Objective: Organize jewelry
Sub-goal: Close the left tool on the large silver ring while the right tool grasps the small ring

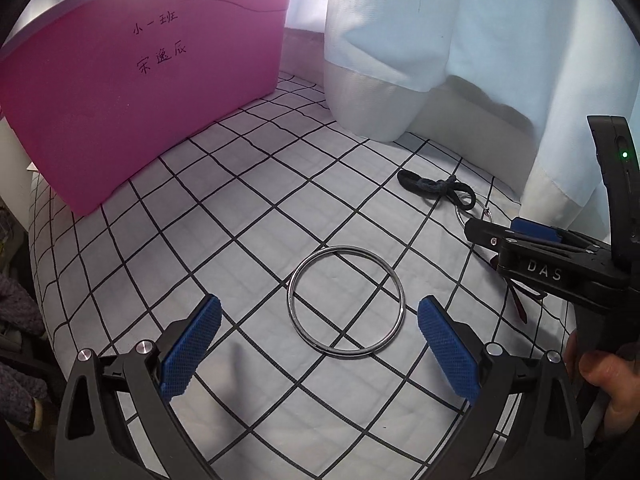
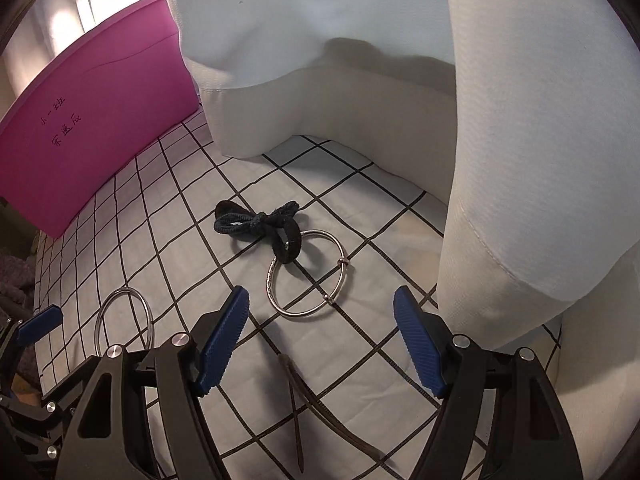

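I am working in a home, most likely a bedroom: under my fingers lies a soft, quilted white cover (image 1: 256,216) with a black grid, wrinkled like bedding. White curtains (image 2: 320,40) with a thicker hem hang down onto it, daylight glowing through them. A pink plastic tub (image 1: 132,92) stands on the cover, with handwritten Chinese characters on its side, like a child's name label. A black hair tie (image 2: 260,226) and plain metal bangles (image 2: 306,274) lie loose on the fabric, everyday personal things
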`<move>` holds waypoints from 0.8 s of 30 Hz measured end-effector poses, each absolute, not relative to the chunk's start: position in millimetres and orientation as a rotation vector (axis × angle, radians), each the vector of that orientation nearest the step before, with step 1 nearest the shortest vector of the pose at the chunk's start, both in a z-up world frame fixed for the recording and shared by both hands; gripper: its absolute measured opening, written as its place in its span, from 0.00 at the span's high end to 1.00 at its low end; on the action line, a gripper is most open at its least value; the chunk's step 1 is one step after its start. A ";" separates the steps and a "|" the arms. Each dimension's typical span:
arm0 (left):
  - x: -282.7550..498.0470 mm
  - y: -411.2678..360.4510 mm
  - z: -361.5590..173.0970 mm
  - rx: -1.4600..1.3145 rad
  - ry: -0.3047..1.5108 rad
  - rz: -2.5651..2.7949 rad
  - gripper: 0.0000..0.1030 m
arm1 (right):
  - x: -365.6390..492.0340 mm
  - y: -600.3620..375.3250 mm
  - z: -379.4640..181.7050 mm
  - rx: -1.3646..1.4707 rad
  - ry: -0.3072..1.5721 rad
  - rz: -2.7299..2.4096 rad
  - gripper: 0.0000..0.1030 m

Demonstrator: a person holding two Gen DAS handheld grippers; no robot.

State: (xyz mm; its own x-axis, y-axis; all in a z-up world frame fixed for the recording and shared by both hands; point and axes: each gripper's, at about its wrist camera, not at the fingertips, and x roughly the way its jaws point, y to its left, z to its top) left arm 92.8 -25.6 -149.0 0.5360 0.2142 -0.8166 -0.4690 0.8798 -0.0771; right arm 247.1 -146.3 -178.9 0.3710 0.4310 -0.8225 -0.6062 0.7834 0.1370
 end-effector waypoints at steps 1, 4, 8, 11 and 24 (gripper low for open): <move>92.5 -25.5 -150.6 -0.311 0.916 0.424 0.06 | 246.9 -145.0 -179.7 -0.214 0.979 0.674 0.31; 94.9 -26.2 -155.3 -0.323 0.921 0.447 0.06 | 245.1 -143.3 -179.7 -0.251 0.964 0.684 0.31; 98.5 -29.1 -158.2 -0.325 0.928 0.468 0.06 | 245.8 -143.5 -180.7 -0.251 0.954 0.702 0.31; 101.9 -30.4 -163.1 -0.330 0.948 0.482 0.06 | 244.8 -145.6 -180.0 -0.257 0.945 0.707 0.31; 108.5 -38.9 -168.7 -0.283 0.967 0.550 0.05 | 240.0 -141.0 -180.7 -0.320 0.909 0.704 0.29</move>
State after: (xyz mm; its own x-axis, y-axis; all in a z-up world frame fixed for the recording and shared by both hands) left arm 108.5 -38.9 -168.7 0.4466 0.3142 -0.8378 -0.5591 0.8290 0.0128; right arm 240.0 -140.9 -180.7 0.4137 0.4191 -0.8082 -0.6772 0.7350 0.0345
